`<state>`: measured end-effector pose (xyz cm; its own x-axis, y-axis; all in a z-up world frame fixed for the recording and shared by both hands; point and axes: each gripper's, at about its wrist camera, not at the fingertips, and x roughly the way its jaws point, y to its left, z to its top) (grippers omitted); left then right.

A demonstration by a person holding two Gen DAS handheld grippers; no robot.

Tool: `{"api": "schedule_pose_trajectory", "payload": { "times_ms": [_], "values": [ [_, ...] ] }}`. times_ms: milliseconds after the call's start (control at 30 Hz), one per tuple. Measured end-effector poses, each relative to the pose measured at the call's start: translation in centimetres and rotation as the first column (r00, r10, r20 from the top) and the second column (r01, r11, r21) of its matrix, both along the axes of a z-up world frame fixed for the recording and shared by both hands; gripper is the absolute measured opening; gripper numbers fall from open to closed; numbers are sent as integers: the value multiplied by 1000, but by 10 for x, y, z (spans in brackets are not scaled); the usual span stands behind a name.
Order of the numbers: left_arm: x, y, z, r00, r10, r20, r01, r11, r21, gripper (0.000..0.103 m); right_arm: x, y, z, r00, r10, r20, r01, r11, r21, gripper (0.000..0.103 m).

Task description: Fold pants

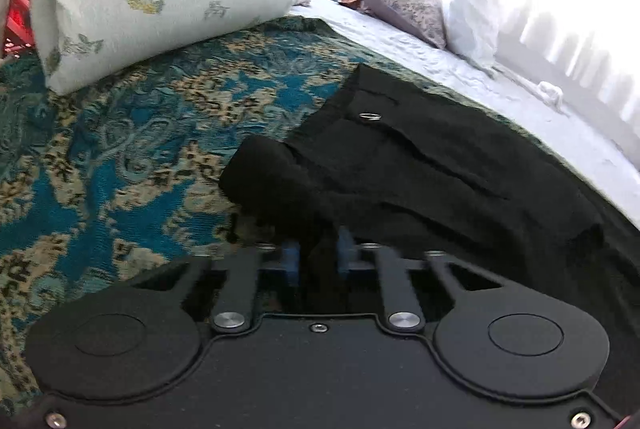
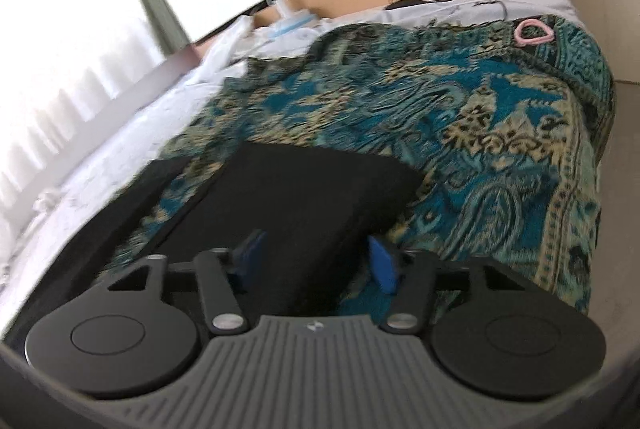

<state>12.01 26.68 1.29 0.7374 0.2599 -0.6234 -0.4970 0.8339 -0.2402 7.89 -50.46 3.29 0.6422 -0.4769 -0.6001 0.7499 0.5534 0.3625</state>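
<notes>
We see the black fabric pants [image 1: 400,165] lying on the bed's teal-and-tan patterned woven blanket [image 1: 120,149]. Our left hand-held gripper [image 1: 318,257] pinches a bunched fold of them; our right hand-held gripper [image 2: 316,257] stands apart over one leg.

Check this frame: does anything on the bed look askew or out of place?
Only the pants stand out: near the left claw the fabric is bunched into a lump rather than lying flat. A small metal ring sits on them. The patterned blanket looks undisturbed.
</notes>
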Motion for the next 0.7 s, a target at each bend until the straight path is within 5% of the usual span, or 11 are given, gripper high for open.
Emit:
{"api": "schedule_pose_trajectory", "payload": {
  "times_ms": [33, 100, 300, 533, 700],
  "values": [
    [0, -3, 2, 1000, 5, -3, -5, 1000, 22, 11, 4, -1, 1, 1000, -16, -26, 16, 1000, -18, 57],
    [1, -11, 7, 1000, 6, -15, -4, 996, 95, 9, 11, -3, 5, 994, -59, -96, 55, 998, -45, 15],
    [-7, -26, 29, 1000, -20, -12, 23, 972, 234, 8, 6, -2, 25, 986, -54, -159, 31, 989, -142, 9],
    [-11, -22, 28, 998, -32, -51, 43, 973, 227, 8, 0, -13, 24, 980, -39, -195, 14, 992, -129, 7],
    [-24, -23, 46, 998, -56, -30, 62, 965, 254, 8, -8, -2, 44, 985, -30, -172, -6, 978, -207, 6]
  ]
}}
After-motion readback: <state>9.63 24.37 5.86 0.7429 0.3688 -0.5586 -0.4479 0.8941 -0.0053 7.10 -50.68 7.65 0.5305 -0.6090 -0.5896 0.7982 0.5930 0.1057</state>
